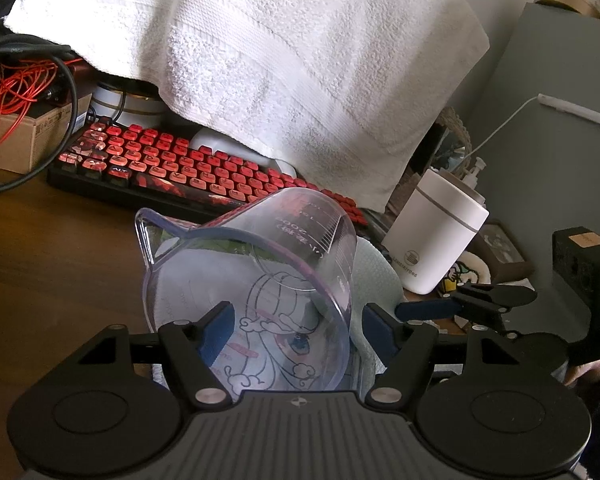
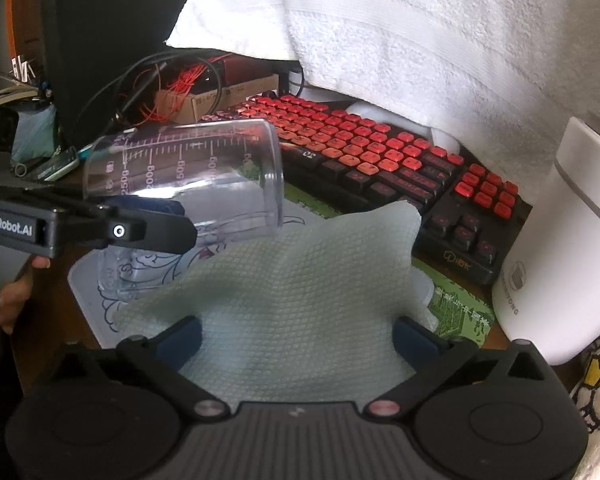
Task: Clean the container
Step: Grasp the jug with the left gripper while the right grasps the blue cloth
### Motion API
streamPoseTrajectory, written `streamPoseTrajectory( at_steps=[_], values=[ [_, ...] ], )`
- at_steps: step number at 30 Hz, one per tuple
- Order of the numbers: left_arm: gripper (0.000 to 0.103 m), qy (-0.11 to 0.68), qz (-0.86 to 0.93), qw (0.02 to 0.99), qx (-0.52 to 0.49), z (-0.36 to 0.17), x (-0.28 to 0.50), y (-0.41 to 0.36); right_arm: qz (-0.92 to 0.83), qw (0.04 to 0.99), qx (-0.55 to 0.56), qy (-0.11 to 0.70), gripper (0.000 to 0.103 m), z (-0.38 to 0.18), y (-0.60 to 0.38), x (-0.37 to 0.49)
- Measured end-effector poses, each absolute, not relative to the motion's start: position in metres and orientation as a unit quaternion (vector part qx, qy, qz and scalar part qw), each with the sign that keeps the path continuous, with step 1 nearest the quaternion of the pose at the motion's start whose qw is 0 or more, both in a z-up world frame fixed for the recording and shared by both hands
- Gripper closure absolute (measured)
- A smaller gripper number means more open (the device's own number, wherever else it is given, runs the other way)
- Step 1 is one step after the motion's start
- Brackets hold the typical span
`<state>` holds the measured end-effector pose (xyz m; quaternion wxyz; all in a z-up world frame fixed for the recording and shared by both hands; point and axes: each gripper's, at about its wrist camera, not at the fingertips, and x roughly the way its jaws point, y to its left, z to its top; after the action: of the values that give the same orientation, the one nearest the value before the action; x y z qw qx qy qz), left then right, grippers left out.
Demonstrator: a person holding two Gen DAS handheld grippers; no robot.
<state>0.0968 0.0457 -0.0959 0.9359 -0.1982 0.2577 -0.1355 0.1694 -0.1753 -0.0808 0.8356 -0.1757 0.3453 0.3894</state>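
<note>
Above the printed mat (image 2: 100,296), a clear measuring cup (image 1: 260,280) is held tilted between the left gripper's (image 1: 296,332) closed-in fingers; a pale cloth (image 2: 300,300) is clamped by the right gripper (image 2: 296,336), just beside the cup.

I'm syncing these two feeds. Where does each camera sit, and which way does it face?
Left wrist: on the left tongs, facing the tilted measuring cup they grip by its rim; keyboard behind.
Right wrist: on the right tongs, facing the cloth they hold; left tongs at left, with fingers below.
Shared: cup, cloth, keyboard, towel.
</note>
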Motion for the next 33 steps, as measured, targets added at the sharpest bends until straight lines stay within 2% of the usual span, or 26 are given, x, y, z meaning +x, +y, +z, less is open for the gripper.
streamPoseTrajectory(
  at_steps=[2, 4, 6, 8, 9, 10, 12, 18, 22, 27, 33],
  values=[
    [0.033, 0.257, -0.136, 0.936, -0.198, -0.096, 0.097, 0.047, 0.393, 0.835, -0.176, 0.342, 0.009, -0.080, -0.176, 0.168],
    [0.033, 0.257, -0.136, 0.936, -0.198, -0.096, 0.097, 0.047, 0.403, 0.831, -0.175, 0.341, 0.026, -0.078, -0.176, 0.164],
    [0.032, 0.257, -0.136, 0.936, -0.198, -0.096, 0.097, 0.047, 0.410, 0.829, -0.177, 0.338, 0.035, -0.076, -0.176, 0.160],
    [0.032, 0.257, -0.135, 0.936, -0.198, -0.096, 0.097, 0.047, 0.411, 0.830, -0.174, 0.336, 0.052, -0.074, -0.177, 0.158],
    [0.032, 0.257, -0.135, 0.936, -0.198, -0.096, 0.097, 0.047, 0.409, 0.831, -0.172, 0.335, 0.069, -0.073, -0.178, 0.158],
    [0.032, 0.257, -0.135, 0.936, -0.197, -0.096, 0.097, 0.046, 0.405, 0.834, -0.165, 0.337, 0.080, -0.073, -0.180, 0.160],
    [0.032, 0.258, -0.135, 0.936, -0.197, -0.096, 0.097, 0.046, 0.395, 0.840, -0.151, 0.340, 0.090, -0.072, -0.185, 0.164],
    [0.032, 0.258, -0.135, 0.936, -0.199, -0.095, 0.098, 0.047, 0.377, 0.854, -0.169, 0.316, 0.095, -0.074, -0.181, 0.155],
    [0.029, 0.257, -0.135, 0.936, -0.199, -0.095, 0.098, 0.047, 0.371, 0.864, -0.085, 0.331, 0.095, -0.072, -0.204, 0.165],
    [0.026, 0.257, -0.131, 0.936, -0.200, -0.095, 0.099, 0.047, 0.377, 0.876, -0.035, 0.300, 0.096, -0.045, -0.220, 0.162],
    [0.026, 0.255, -0.130, 0.937, -0.199, -0.094, 0.097, 0.048, 0.408, 0.878, -0.026, 0.251, 0.096, -0.007, -0.209, 0.157]
  ],
)
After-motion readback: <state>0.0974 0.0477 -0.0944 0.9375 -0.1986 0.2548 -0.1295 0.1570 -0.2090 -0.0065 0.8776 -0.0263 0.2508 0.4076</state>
